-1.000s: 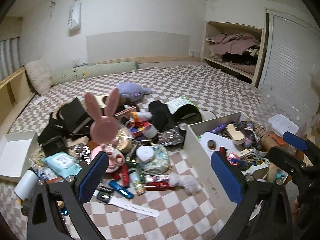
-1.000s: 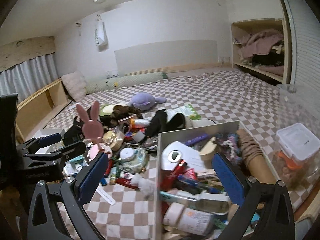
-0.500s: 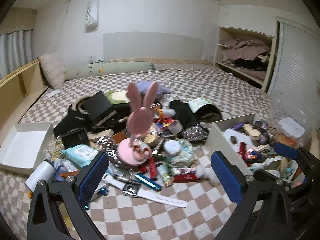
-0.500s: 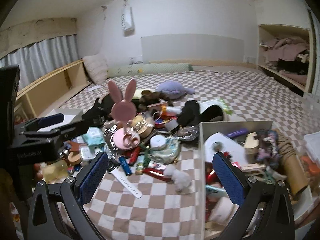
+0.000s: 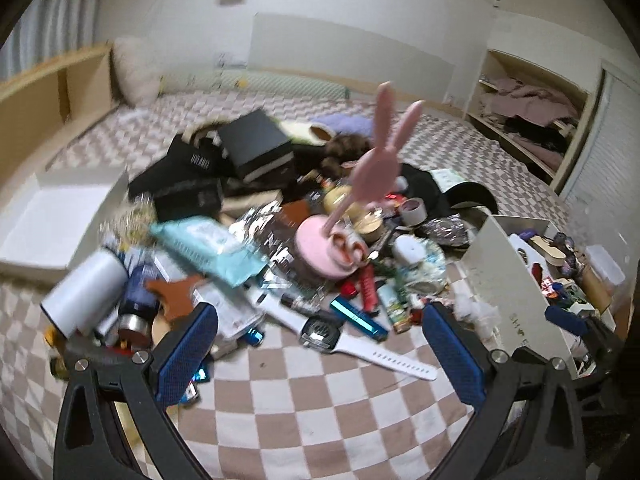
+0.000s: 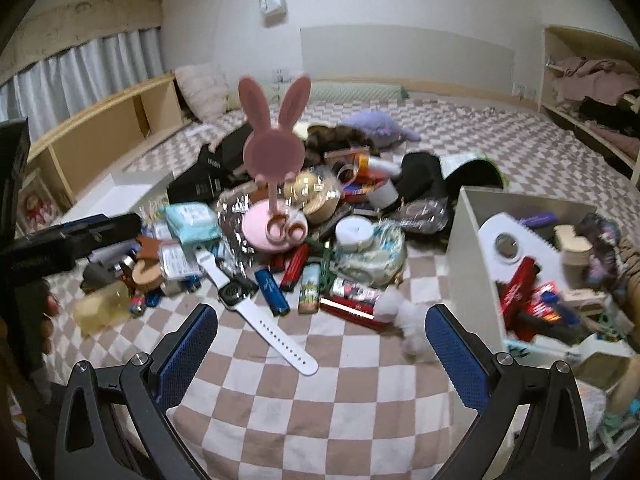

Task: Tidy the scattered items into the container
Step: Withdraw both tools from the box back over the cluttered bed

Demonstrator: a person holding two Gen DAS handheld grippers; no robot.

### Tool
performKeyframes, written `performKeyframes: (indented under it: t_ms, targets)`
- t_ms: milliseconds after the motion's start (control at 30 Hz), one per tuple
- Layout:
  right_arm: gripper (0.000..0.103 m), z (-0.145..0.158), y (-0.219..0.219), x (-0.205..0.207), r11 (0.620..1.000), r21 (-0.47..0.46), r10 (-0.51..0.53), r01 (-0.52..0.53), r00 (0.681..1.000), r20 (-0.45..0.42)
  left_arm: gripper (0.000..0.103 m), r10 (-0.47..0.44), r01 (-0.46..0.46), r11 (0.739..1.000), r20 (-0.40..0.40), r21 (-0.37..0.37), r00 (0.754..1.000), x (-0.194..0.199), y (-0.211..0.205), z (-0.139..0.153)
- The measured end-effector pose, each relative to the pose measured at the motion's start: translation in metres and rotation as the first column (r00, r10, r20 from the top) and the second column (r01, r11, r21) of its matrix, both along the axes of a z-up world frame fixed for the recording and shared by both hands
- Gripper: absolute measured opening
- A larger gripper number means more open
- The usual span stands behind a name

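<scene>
Grippers: I have the left gripper (image 5: 320,344) and the right gripper (image 6: 322,344) both spread wide and empty, each hanging over bare checkered bedding (image 6: 320,408) short of the pile.
Container: the white box (image 6: 466,236) stands at the right edge of the clutter, already crowded; in the right wrist view a white card with a round hole (image 6: 516,248) and a red tube (image 6: 516,288) ride high inside it.
Scattered items: the heap lies left of the box, with a white-strapped smartwatch (image 6: 248,300) nearest me, a blue lighter (image 6: 272,290) and a fluffy white toy (image 6: 404,312) just beside the box wall.
Risk, tall piece: the pink bunny-ear stand (image 6: 274,168) rises upright from the middle of the heap; if I reach past it for something behind, I judge a finger would knock it over and spill what leans on its base.
Risk, flat piece: the watch strap lies flat on soft fabric, so closing on it could pinch the bedding as well and drag the cover.
Risk, overfill: anything dropped onto that high stack may slide back out over the rim.
Risk, crossing: my left gripper shows at the left edge of the right view, so both going for the same item could collide.
Risk, blur: both views are smeared, so I cannot trust the fine edges of small objects yet.
</scene>
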State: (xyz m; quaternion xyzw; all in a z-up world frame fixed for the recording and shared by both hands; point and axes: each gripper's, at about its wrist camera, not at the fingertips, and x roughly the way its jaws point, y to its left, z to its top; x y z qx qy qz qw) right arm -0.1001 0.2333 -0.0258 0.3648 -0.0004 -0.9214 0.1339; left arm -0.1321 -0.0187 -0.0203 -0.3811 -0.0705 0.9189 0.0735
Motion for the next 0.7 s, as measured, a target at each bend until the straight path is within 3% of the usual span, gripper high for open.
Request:
performKeyframes:
  t_ms: [333,500,700]
  targets:
    - [0.103,-0.044,-0.016,-0.020,1.000,0.018,0.013,-0.015,0.996,0.088,0.103,0.022,-0.028,0.999,0.135,0.043,0.991,-0.011,-0.045,-0.047]
    - [0.103,-0.061,-0.022,-0.027,0.999,0.008,0.033,-0.034,0.992,0.122,0.103,-0.018,-0.007,0.994,0.231,0.108,0.973,-0.017,-0.048,-0.076]
    - [0.103,-0.071,-0.020,-0.030,0.999,-0.031,0.034,-0.030,0.991,0.133,0.102,-0.006,-0.013,0.998,0.292,0.063,0.956,-0.016,-0.056,-0.096]
